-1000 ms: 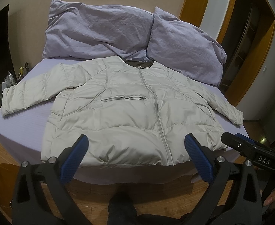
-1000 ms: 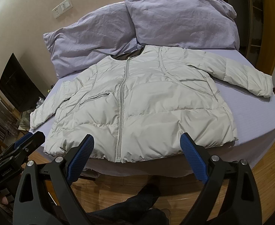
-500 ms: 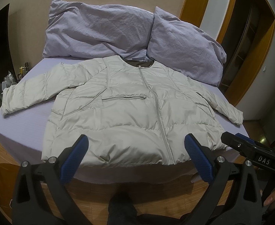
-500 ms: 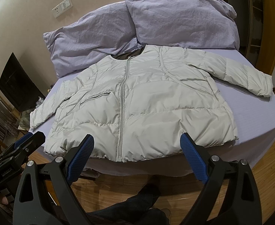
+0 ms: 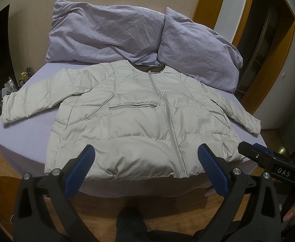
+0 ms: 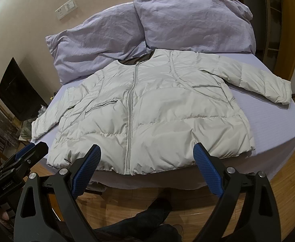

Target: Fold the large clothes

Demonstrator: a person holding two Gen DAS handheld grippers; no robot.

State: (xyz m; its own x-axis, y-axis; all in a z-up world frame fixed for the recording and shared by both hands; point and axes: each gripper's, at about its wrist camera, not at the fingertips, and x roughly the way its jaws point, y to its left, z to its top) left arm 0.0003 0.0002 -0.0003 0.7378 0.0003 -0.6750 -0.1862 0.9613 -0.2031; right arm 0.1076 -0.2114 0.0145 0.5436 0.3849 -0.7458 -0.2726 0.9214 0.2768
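A pale grey puffer jacket [image 5: 135, 117] [image 6: 153, 115] lies flat and zipped on a lilac bed [image 5: 22, 137] [image 6: 272, 121], collar toward the pillows, both sleeves spread out sideways. Its hem runs along the near bed edge. My left gripper [image 5: 145, 161] hangs open just short of the hem, nothing between its blue pads. My right gripper [image 6: 147, 159] is open too, held before the hem near the zip's lower end. In the left wrist view the right gripper [image 5: 268, 161] shows at the right edge; the left gripper [image 6: 22, 159] shows at the left edge of the right wrist view.
Two lilac pillows [image 5: 111, 32] [image 6: 191, 18] lean on the wall behind the collar. A dark screen [image 6: 20, 92] and a cluttered side table [image 5: 10, 88] stand left of the bed. A wooden door frame [image 5: 272, 64] is at right. A person's dark-trousered leg [image 5: 131, 225] stands on the wood floor.
Almost nothing: the jacket sits very slightly lower in both views than a second ago. Both grippers stay open.
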